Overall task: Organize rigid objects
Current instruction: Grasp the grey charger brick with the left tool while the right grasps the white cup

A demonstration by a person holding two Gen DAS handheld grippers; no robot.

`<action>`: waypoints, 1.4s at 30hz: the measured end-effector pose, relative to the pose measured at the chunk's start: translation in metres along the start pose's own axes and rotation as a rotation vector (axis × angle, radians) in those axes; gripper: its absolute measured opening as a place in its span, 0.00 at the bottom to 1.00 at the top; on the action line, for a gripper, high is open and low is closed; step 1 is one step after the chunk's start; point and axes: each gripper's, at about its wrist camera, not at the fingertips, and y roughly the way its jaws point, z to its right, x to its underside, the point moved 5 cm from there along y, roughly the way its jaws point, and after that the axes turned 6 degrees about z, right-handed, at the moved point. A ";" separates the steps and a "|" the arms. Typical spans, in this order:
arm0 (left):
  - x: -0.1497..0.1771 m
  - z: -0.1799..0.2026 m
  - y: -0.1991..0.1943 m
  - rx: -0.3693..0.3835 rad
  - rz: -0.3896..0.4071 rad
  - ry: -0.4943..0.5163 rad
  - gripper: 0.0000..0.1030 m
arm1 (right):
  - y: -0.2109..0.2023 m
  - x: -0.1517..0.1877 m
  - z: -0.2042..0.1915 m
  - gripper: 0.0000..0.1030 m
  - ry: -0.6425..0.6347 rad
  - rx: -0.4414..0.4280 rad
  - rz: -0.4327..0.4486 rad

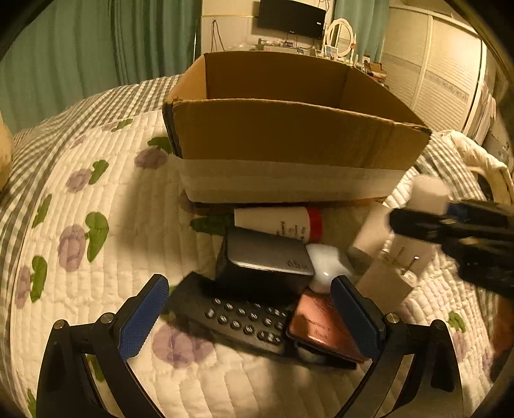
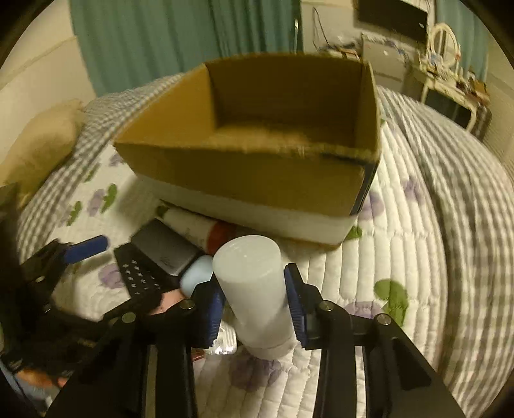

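Observation:
An open cardboard box [image 1: 289, 128] [image 2: 257, 167] stands on the quilted bed. In front of it lies a pile: a black remote [image 1: 237, 318] [image 2: 138, 273], a grey case [image 1: 266, 260] [image 2: 167, 247], a white tube with a red cap [image 1: 279, 223] [image 2: 199, 228], a copper-brown flat case [image 1: 321, 328] and a pale rounded object [image 1: 327, 263] [image 2: 196, 276]. My left gripper [image 1: 250, 315] is open over the remote and brown case. My right gripper [image 2: 253, 305] [image 1: 449, 222] is shut on a white cylindrical bottle [image 2: 253, 289] [image 1: 427, 193], held above the quilt right of the pile.
The quilt [image 1: 96, 257] has flower prints and a grey checked border. A pillow [image 2: 41, 141] lies at the left. Green curtains, a wall TV [image 1: 292, 14] and a dresser with a mirror [image 2: 446, 64] stand beyond the bed. A white bundle [image 1: 475, 160] lies right of the box.

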 end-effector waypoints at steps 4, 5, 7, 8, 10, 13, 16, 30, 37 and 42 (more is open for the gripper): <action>-0.001 0.003 0.018 0.005 -0.039 0.012 0.98 | -0.014 -0.006 0.006 0.33 -0.018 0.011 0.021; 0.000 0.005 0.023 0.000 -0.050 0.025 0.98 | -0.016 -0.007 0.009 0.33 -0.016 0.014 0.023; -0.003 0.006 0.026 0.000 -0.044 0.030 0.98 | -0.018 -0.006 0.016 0.33 -0.004 0.015 0.025; -0.005 0.006 0.027 -0.006 -0.037 0.031 0.98 | -0.019 -0.007 0.017 0.33 0.000 0.017 0.024; -0.009 0.005 0.031 -0.022 -0.025 0.047 0.98 | -0.019 -0.005 0.019 0.33 0.000 0.021 0.022; -0.010 0.001 0.038 0.002 -0.040 0.026 0.97 | -0.017 -0.003 0.019 0.33 -0.001 0.023 0.015; -0.009 -0.003 0.035 0.049 -0.052 0.021 0.85 | -0.017 -0.002 0.018 0.33 -0.006 0.021 0.012; 0.002 0.005 0.047 -0.013 -0.092 0.126 0.70 | -0.022 -0.009 0.012 0.33 -0.024 0.028 0.029; 0.008 -0.008 0.016 0.020 -0.079 0.074 0.69 | -0.029 -0.013 0.008 0.33 -0.046 0.033 0.039; -0.005 -0.005 -0.011 0.028 -0.052 0.050 0.69 | -0.050 -0.031 -0.004 0.32 -0.079 0.035 0.083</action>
